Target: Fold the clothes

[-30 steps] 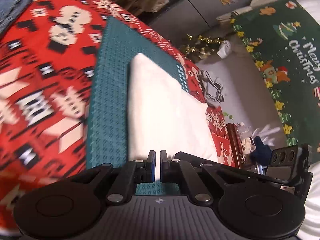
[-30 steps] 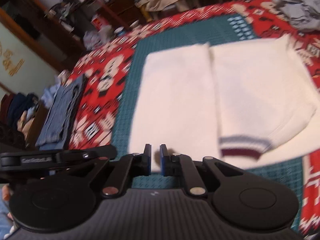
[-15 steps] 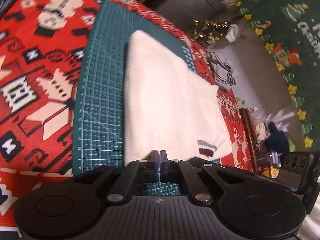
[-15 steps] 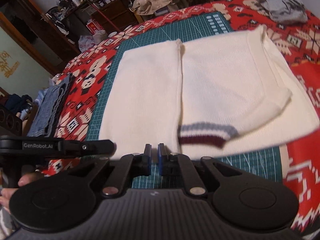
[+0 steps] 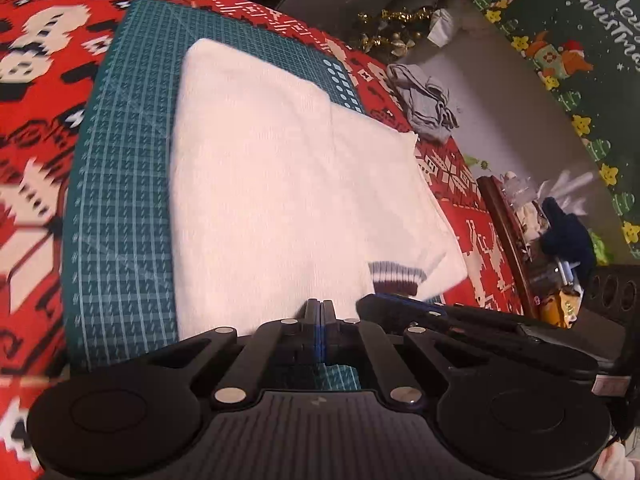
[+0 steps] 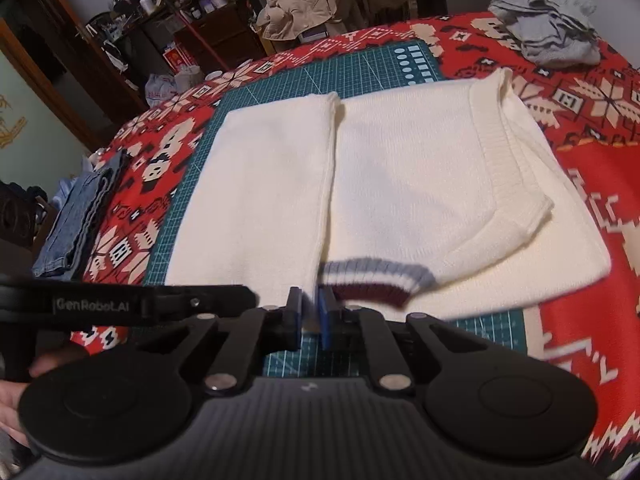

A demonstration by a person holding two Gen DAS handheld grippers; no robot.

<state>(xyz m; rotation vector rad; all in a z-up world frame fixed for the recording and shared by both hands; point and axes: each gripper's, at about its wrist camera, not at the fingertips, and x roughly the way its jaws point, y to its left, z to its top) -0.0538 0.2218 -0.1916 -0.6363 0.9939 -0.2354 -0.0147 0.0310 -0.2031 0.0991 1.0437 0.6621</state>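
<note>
1. Jaws on your left gripper (image 5: pixel 321 312) are sitting pressed together at the near hem of the cream sweater (image 5: pixel 272 184); whether any knit is pinched between them is impossible to tell.
2. Your right gripper (image 6: pixel 309 312) is keeping its jaws a narrow gap apart, with the sweater's near edge blurred between the blue pads (image 6: pixel 325 316); a firm hold is not clear.
3. You are working over the sweater lying on the green cutting mat (image 6: pixel 360 76), one side folded inward and a sleeve laid across it, its striped cuff (image 6: pixel 372 280) just beside the right fingertips.
4. Folded jeans (image 6: pixel 76 224) and a crumpled grey garment (image 6: pixel 548 32) are lying apart on the red patterned cloth (image 6: pixel 600 184).
</note>
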